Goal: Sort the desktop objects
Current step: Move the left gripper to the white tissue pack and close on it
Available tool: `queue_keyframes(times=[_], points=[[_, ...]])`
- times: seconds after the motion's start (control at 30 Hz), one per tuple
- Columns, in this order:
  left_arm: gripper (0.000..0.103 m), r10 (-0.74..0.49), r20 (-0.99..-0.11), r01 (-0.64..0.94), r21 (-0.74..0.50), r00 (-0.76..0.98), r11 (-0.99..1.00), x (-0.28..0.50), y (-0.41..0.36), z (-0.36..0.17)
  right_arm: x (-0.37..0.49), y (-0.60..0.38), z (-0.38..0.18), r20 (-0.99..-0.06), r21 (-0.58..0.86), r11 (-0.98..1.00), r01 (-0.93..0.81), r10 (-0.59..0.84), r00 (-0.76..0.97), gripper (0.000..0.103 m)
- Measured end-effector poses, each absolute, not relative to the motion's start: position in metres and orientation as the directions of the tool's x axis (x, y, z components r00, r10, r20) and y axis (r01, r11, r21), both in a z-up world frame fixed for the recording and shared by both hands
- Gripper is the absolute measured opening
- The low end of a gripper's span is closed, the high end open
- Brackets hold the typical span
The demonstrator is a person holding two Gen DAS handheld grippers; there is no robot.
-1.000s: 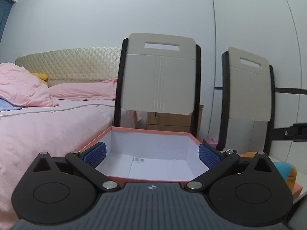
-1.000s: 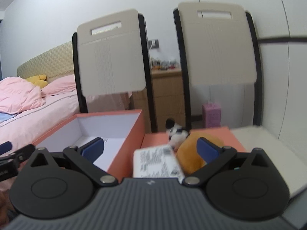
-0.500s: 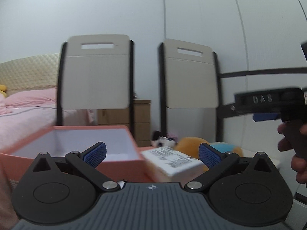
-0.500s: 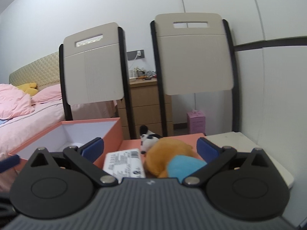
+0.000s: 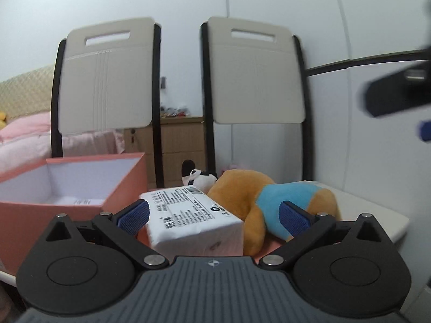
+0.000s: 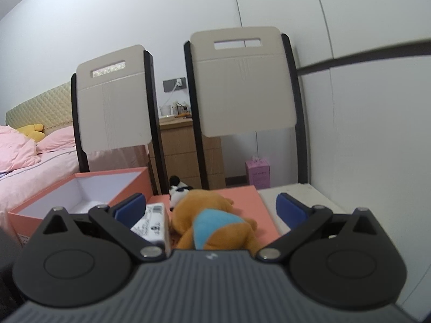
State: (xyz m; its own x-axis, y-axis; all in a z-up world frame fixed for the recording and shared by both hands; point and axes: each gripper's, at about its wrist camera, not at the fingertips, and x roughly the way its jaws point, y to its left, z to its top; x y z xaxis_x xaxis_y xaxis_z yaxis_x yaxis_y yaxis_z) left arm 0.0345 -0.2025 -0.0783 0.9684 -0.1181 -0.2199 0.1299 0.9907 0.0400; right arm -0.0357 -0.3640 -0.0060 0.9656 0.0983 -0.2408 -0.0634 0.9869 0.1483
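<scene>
An open salmon box [image 5: 72, 188] with a white inside stands at the left of the white table [image 5: 377, 210]. Beside it, on the salmon lid [image 6: 242, 196], lie a white printed packet [image 5: 194, 212], an orange plush toy in a blue shirt [image 5: 282, 196] and a small panda plush [image 5: 196, 176]. My left gripper [image 5: 212, 214] is open, just short of the packet and the orange toy. My right gripper [image 6: 210, 208] is open above the orange toy [image 6: 212, 215] and the packet [image 6: 152, 222]. The box also shows in the right wrist view [image 6: 80, 191].
Two beige chair backs [image 5: 107, 80] [image 5: 256, 72] stand behind the table. A wooden nightstand [image 6: 186, 148] and a pink carton [image 6: 257, 173] sit by the wall. A bed with pink bedding [image 6: 24, 161] is at the left. The right gripper's blurred body [image 5: 396, 91] shows at the right of the left view.
My left gripper has swung right from the box to face the packet and the plush toys. My right gripper has risen and pulled back a little over the orange toy.
</scene>
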Motion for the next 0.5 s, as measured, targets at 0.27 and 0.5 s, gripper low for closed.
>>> queue_keyframes(times=[0.27,0.5], points=[[0.103,0.033,-0.279,-0.017,0.059,0.960,0.998,0.061,-0.218,-0.091,-0.041,-0.373,-0.011,-0.277,0.168,0.983,-0.070,0.116,0.954,0.103],[0.103,0.070,-0.344,-0.061,0.036,0.936,0.997,0.070,-0.220,-0.096,-0.040,-0.368,-0.012,-0.296,0.163,0.983,-0.087,0.133,0.946,0.103]])
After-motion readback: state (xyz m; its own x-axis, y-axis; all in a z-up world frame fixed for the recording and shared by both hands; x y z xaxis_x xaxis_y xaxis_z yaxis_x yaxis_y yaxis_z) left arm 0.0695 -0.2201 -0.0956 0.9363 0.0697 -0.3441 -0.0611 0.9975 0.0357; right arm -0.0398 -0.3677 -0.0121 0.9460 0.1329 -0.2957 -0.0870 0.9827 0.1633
